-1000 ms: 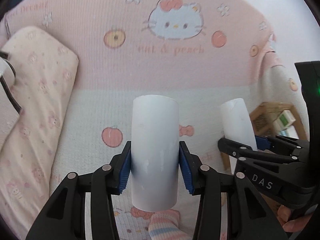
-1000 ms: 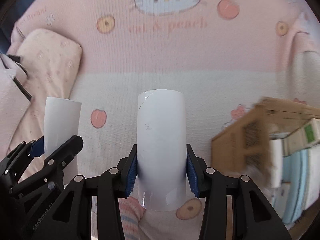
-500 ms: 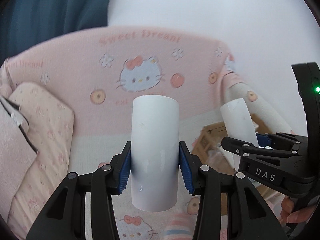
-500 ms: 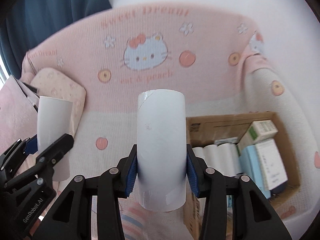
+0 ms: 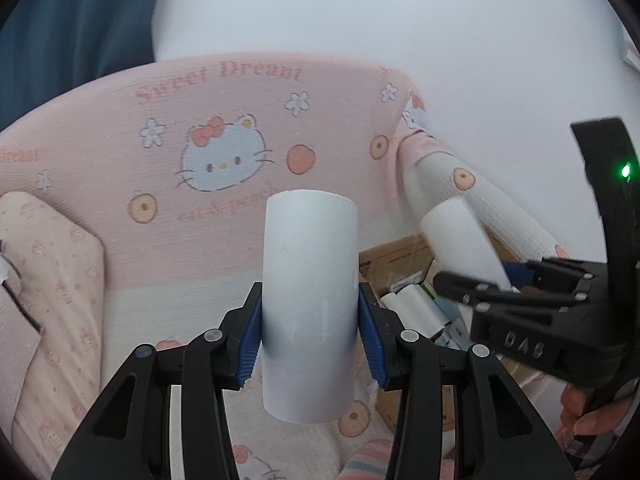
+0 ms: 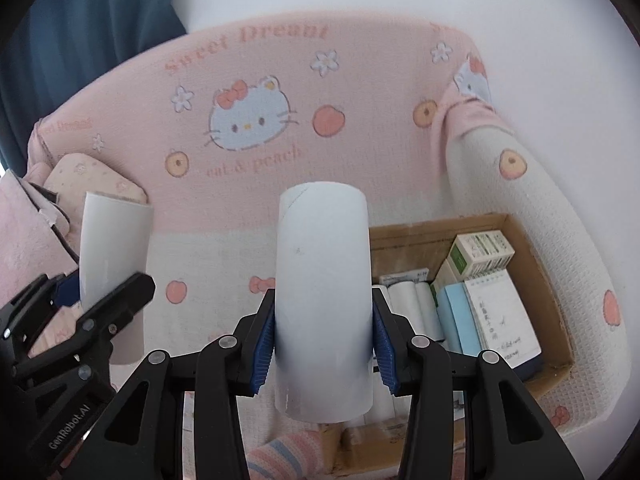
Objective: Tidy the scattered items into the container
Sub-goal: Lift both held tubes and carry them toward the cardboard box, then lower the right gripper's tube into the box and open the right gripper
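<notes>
My left gripper [image 5: 310, 334] is shut on a white paper roll [image 5: 310, 300], held upright above the sofa seat. My right gripper [image 6: 323, 346] is shut on a second white roll [image 6: 323, 300], held above the left part of a cardboard box [image 6: 536, 252]. The box sits on the seat against the right armrest and holds white rolls [image 6: 404, 300], small cartons and a notepad [image 6: 500, 316]. Each gripper shows in the other's view: the right one [image 5: 476, 276] with its roll [image 5: 460, 236], the left one [image 6: 100, 300] with its roll [image 6: 112, 248].
The sofa wears a pink Hello Kitty cover [image 6: 248, 120]. A pale floral cushion [image 5: 48, 280] lies at the left. The right armrest [image 6: 532, 216] rises beside the box. A striped pink cloth [image 6: 288, 456] lies at the seat's front. A blue curtain [image 5: 72, 20] hangs behind.
Both grippers have risen and pulled back with their rolls. The right one moved over the box, whose contents have come into view. Both stay shut.
</notes>
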The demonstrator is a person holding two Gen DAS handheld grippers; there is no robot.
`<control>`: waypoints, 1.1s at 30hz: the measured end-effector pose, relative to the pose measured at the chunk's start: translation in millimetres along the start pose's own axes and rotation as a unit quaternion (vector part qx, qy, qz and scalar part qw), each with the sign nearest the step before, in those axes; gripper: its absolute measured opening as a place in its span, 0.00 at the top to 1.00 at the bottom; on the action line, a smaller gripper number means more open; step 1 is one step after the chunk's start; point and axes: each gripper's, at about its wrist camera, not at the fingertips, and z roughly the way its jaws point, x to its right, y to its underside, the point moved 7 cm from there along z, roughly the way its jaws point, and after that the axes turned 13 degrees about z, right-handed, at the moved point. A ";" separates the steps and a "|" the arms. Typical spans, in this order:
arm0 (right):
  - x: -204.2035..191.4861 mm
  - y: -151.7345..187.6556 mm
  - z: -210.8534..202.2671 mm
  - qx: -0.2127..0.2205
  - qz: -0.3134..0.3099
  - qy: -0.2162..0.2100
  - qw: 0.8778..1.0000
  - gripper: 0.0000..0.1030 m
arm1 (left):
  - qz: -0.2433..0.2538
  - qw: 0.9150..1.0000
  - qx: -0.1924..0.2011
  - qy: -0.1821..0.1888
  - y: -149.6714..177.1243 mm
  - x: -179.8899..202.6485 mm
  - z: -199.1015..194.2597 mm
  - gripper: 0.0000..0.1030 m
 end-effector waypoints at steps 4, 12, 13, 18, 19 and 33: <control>17.4 1.0 21.9 -0.027 0.011 0.000 1.000 0.60 | 0.003 1.000 -0.015 0.024 -12.6 19.3 32.7 0.53; 65.2 4.9 49.9 -0.080 0.068 -0.038 0.994 0.60 | 0.030 0.996 -0.022 0.076 -31.4 60.4 81.1 0.53; 72.2 5.0 55.2 -0.090 0.080 -0.049 0.992 0.60 | 0.033 0.996 -0.023 0.079 -32.6 63.1 85.3 0.53; 101.0 3.8 78.3 -0.120 0.111 -0.063 0.985 0.60 | 0.047 0.993 -0.035 0.105 -39.9 80.1 114.7 0.53; 105.9 4.3 83.6 -0.126 0.110 -0.062 0.984 0.60 | 0.049 0.992 -0.037 0.108 -40.4 82.3 119.4 0.53; 109.4 17.0 147.1 -0.219 0.117 -0.069 0.966 0.60 | 0.014 0.988 -0.040 0.150 -49.7 64.3 162.2 0.53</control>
